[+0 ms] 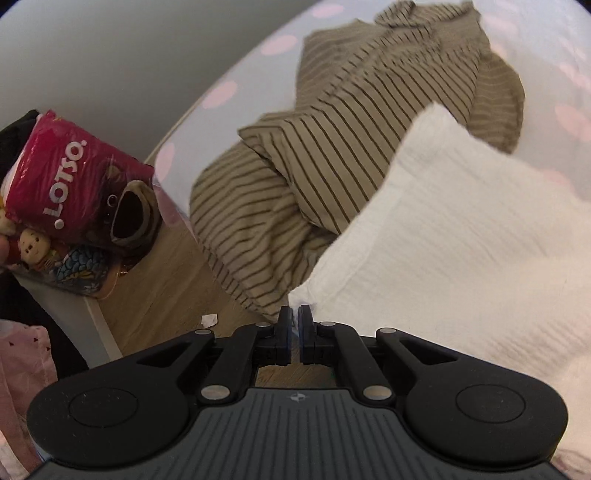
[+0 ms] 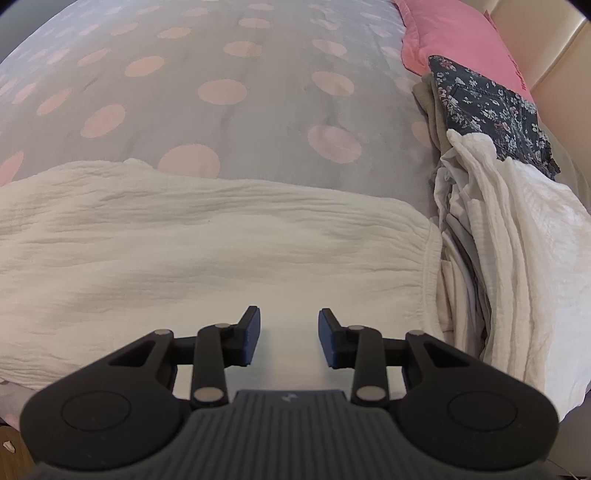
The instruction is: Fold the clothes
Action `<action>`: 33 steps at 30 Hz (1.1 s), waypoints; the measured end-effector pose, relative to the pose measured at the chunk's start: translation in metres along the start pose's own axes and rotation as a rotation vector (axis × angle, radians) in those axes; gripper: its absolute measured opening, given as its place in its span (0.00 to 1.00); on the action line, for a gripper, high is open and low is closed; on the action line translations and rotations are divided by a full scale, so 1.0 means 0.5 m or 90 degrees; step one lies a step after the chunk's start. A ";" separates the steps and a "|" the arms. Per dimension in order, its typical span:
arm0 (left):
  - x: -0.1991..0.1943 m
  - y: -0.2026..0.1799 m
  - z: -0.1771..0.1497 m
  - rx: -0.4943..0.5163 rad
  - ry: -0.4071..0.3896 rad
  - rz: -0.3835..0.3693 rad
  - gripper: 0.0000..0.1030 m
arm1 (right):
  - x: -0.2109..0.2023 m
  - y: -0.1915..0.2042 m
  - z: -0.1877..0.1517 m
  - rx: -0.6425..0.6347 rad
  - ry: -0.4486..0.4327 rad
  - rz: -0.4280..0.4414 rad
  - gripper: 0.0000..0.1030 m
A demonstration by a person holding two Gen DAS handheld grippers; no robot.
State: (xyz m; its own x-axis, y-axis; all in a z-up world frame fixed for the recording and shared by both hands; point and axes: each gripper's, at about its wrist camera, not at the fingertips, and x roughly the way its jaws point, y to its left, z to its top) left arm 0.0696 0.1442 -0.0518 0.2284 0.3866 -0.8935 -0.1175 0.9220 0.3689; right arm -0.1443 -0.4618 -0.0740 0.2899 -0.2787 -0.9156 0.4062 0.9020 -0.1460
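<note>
A white crinkled garment [image 2: 207, 251] lies spread across the near part of the bed; it also shows in the left wrist view [image 1: 461, 240]. My left gripper [image 1: 294, 321] is shut on a corner of this white garment and lifts it at the bed's edge. My right gripper [image 2: 289, 334] is open and empty, just above the garment's near edge, close to its elastic hem [image 2: 430, 266]. A tan striped shirt [image 1: 332, 147] lies crumpled on the bed beyond the left gripper.
The bedspread [image 2: 221, 92] is grey with pink dots. A pile of clothes [image 2: 509, 221] with a dark floral piece [image 2: 487, 103] lies at the right, by a pink pillow [image 2: 454, 33]. A red Lotso bag [image 1: 70, 177] and wooden floor [image 1: 166, 295] are at the left.
</note>
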 end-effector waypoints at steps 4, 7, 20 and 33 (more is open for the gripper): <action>-0.018 -0.020 -0.004 0.003 -0.025 0.011 0.09 | -0.004 -0.042 0.002 0.060 0.002 0.007 0.37; -0.052 -0.031 -0.003 -0.011 -0.075 -0.026 0.12 | -0.011 -0.100 0.006 0.145 -0.003 0.020 0.38; -0.152 -0.269 -0.019 0.202 -0.148 -0.091 0.13 | 0.003 -0.274 -0.084 0.378 0.012 0.025 0.47; -0.194 -0.387 -0.009 0.236 -0.145 -0.135 0.16 | 0.147 -0.288 -0.087 0.423 0.102 0.049 0.48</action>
State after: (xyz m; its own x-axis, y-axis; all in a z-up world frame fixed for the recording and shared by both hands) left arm 0.0658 -0.0720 -0.0380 0.4205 0.1461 -0.8955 0.2976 0.9102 0.2882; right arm -0.2190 -0.5980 -0.1367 0.2285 -0.1240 -0.9656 0.8495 0.5099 0.1356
